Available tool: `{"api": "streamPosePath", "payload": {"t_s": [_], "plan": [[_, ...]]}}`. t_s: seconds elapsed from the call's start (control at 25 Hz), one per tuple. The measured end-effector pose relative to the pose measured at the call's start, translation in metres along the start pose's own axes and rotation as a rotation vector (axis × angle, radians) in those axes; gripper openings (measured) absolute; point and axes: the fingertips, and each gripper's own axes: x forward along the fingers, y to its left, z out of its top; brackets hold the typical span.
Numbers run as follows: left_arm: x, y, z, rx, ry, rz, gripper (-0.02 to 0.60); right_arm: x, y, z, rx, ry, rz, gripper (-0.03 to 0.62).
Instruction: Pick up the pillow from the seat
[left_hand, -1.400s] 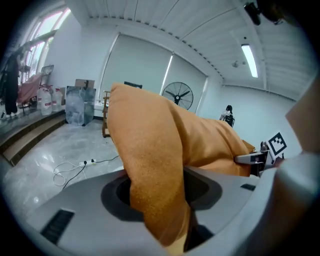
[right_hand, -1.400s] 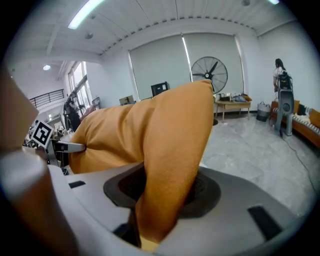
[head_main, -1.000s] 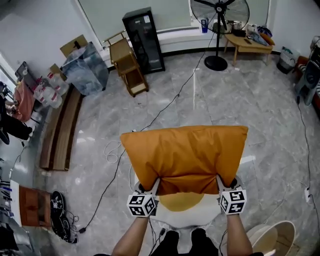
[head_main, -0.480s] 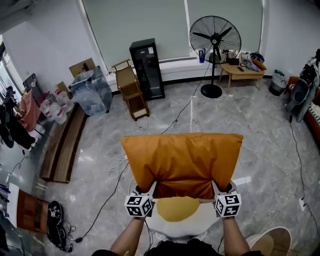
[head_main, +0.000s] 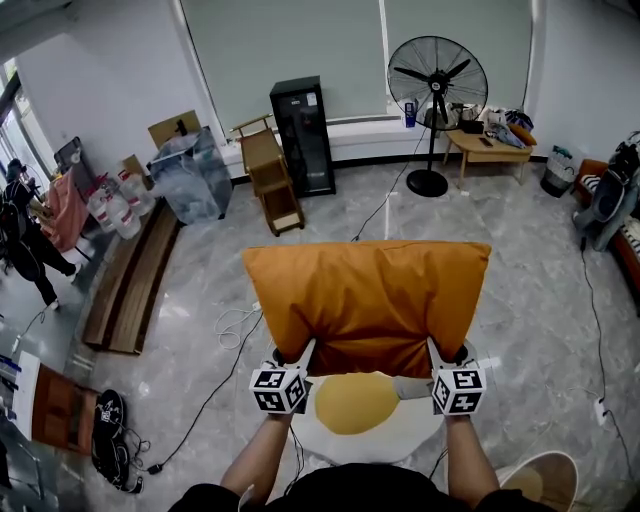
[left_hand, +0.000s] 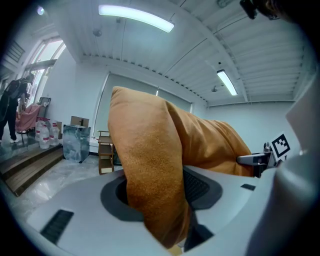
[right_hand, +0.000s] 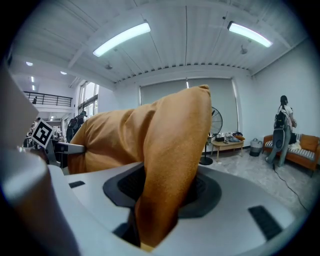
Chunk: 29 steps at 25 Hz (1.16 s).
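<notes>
An orange pillow (head_main: 368, 300) hangs in the air in front of me, held flat by its near edge above a white seat with a yellow pad (head_main: 352, 404). My left gripper (head_main: 300, 355) is shut on the pillow's near left corner, and my right gripper (head_main: 440, 355) is shut on its near right corner. In the left gripper view the pillow (left_hand: 150, 165) fills the gap between the jaws, and the right gripper (left_hand: 260, 159) shows across it. In the right gripper view the pillow (right_hand: 170, 165) is pinched the same way, with the left gripper (right_hand: 50, 142) visible beyond.
The grey tiled floor carries cables (head_main: 235, 325). A standing fan (head_main: 436, 85), a black cabinet (head_main: 303, 135), a wooden cart (head_main: 270, 180) and a small table (head_main: 490, 145) line the far wall. Planks (head_main: 130, 290) lie at the left. A round tub (head_main: 545, 480) sits at the lower right.
Both grippers have lifted the pillow a little and my head has tipped up, so more of the far wall and the yellow seat pad shows.
</notes>
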Motion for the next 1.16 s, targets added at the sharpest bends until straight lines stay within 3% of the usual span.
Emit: {"api": "streamPosePath", "payload": {"t_s": [0.28, 1.16], "plan": [[-0.008, -0.001, 0.009, 0.011, -0.028, -0.005, 0.225, -0.002, 0.006, 0.011, -0.078, -0.014, -0.031, 0.178], [-0.003, -0.006, 0.012, -0.002, -0.038, -0.030, 0.225, -0.006, 0.000, 0.016, -0.058, -0.031, -0.026, 0.179]]}}
